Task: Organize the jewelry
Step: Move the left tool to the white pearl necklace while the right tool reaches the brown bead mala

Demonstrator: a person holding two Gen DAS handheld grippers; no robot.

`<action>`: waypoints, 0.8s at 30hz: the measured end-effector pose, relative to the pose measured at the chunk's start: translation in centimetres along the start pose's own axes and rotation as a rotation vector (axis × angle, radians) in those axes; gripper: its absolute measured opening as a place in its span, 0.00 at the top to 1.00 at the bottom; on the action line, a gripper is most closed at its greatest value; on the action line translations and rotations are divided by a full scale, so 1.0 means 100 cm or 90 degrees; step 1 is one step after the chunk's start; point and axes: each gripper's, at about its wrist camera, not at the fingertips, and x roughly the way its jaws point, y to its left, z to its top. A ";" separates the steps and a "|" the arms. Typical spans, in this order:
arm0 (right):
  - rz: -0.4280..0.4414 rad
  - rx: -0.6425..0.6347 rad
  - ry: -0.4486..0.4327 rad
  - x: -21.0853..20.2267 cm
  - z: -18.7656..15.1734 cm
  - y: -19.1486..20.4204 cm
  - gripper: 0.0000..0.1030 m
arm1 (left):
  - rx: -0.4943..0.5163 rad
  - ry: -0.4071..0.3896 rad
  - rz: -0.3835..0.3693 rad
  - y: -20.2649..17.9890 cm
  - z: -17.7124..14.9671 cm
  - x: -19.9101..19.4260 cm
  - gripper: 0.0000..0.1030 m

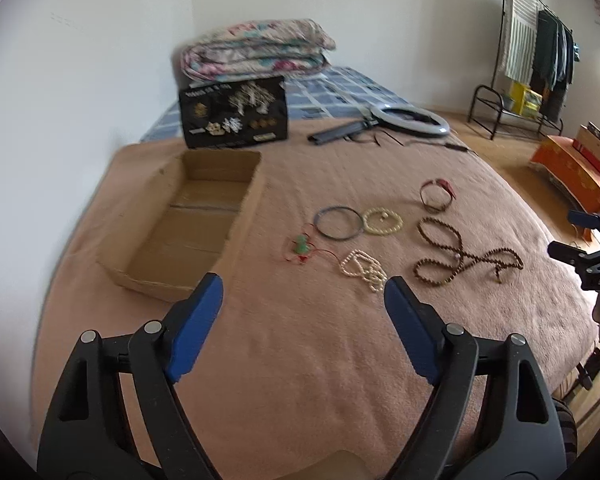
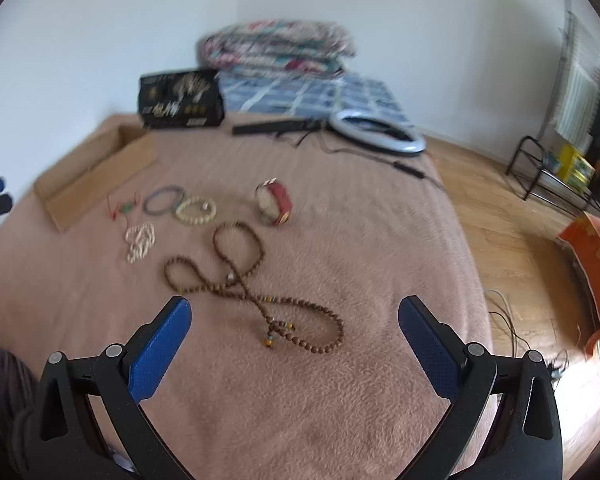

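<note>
Looks like nothing's sorted yet: the cardboard box [image 1: 188, 216] sits empty, and right of it on the blanket are the brown bead necklace [image 2: 252, 280], blue bangle [image 1: 337, 222], pearl bracelet [image 1: 382, 221] and jade pendant [image 1: 301, 247]. Left gripper [image 1: 302, 292] and right gripper [image 2: 294, 316] both gape wide, holding nothing.

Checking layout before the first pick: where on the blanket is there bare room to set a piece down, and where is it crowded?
Bare: the box interior, the blanket between both claws and the jewelry, and the strip between the bangle and ring light. Crowded: the bangle, pearls, pendant and brown beads lie close together.
</note>
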 end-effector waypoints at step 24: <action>0.159 -0.165 0.156 0.105 0.010 0.029 0.03 | 0.027 0.182 -0.141 -0.051 0.000 0.144 0.54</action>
